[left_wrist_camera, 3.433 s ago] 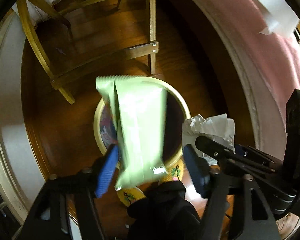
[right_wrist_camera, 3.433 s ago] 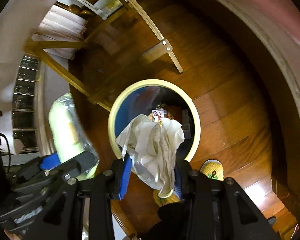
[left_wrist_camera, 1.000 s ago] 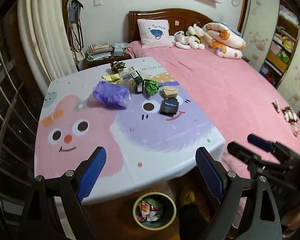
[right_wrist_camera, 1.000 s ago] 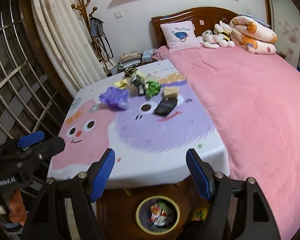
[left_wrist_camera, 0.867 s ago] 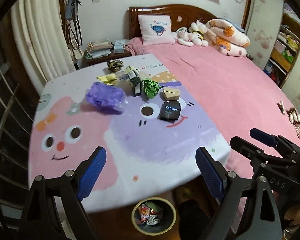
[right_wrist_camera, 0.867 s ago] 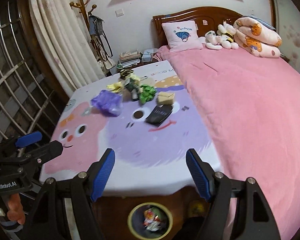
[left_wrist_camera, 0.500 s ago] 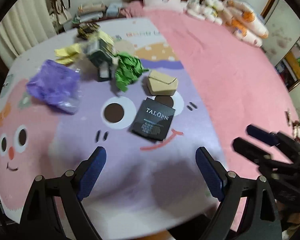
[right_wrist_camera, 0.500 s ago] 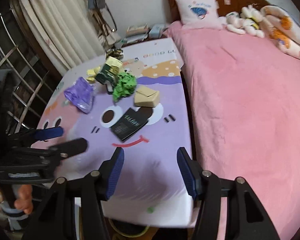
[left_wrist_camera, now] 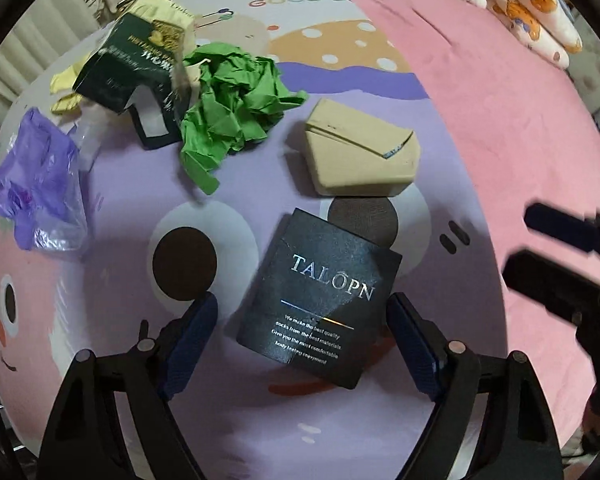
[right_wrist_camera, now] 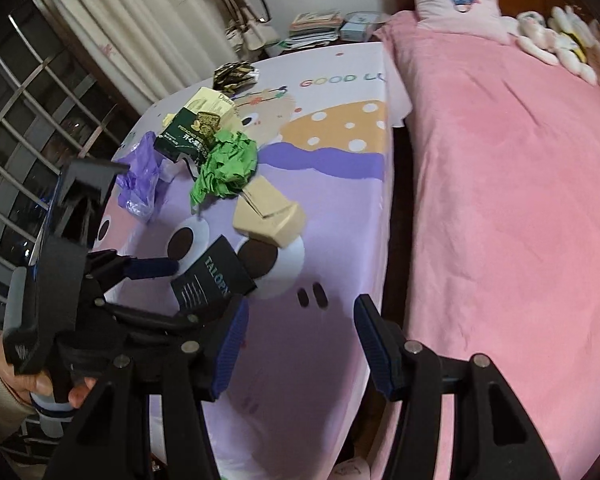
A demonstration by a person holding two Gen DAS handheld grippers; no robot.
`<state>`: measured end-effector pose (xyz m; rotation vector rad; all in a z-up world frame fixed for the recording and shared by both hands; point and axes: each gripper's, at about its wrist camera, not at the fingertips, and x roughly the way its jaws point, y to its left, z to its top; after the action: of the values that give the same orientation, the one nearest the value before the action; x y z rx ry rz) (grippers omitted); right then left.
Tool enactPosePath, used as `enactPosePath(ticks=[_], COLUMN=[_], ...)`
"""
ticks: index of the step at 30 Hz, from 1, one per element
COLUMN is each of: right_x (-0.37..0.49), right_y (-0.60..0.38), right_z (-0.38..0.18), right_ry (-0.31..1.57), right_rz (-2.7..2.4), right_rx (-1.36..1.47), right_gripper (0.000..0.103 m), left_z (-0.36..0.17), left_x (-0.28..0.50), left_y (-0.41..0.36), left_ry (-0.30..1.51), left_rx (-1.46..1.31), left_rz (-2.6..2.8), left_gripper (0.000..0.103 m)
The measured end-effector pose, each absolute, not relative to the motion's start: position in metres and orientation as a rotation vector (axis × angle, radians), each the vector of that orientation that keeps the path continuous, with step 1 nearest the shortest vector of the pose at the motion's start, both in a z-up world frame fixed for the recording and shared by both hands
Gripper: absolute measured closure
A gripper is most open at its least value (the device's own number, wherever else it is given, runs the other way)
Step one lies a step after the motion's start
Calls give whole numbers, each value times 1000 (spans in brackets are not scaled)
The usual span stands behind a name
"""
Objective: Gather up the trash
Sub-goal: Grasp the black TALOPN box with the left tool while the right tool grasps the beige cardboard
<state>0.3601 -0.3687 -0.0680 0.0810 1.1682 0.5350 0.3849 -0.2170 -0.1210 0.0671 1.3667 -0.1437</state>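
Left gripper [left_wrist_camera: 302,336] pointing down, jaws closing around black box [left_wrist_camera: 320,300], not touching, right gripper [right_wrist_camera: 298,344] apart, holding nothing, its view shows a hand [right_wrist_camera: 40,384]

A flat black box [left_wrist_camera: 320,300] lettered TALOPN lies tilted at the middle of the tabletop [left_wrist_camera: 340,432]. At its 1 o'clock sits a crushed tan carton [left_wrist_camera: 360,156]; at 11, crumpled green paper [left_wrist_camera: 232,100] against a dark green box [left_wrist_camera: 128,72]; at 9, a purple bag [left_wrist_camera: 32,184].
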Motion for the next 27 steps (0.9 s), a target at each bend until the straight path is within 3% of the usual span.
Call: enactPosePath(ticks=[1, 3, 6, 9, 15, 27], right_x=[363, 370, 381, 389, 404, 419], right_y=[-366, -361, -351, -340, -309, -271], right_z=[-69, -69, -70, -70, -76, -100], right_ry=[1167, 1163, 1163, 1149, 1097, 1056], right_rz=[546, 572, 613, 654, 745, 861], right_rx=[75, 55, 23, -24, -202, -482], right_gripper=[48, 48, 48, 47, 34, 33], left_z=[-122, -119, -117, -112, -100, -90], left_x=[384, 382, 380, 378, 373, 363], left_y=[-219, -221, -218, -207, -185, -140], left_ry=[1365, 1349, 1352, 1344, 1306, 1287], left_rx=[86, 85, 47, -24, -109, -260], left_rz=[-133, -138, -129, -99, -40, 61], left_gripper=[22, 39, 45, 48, 49, 49])
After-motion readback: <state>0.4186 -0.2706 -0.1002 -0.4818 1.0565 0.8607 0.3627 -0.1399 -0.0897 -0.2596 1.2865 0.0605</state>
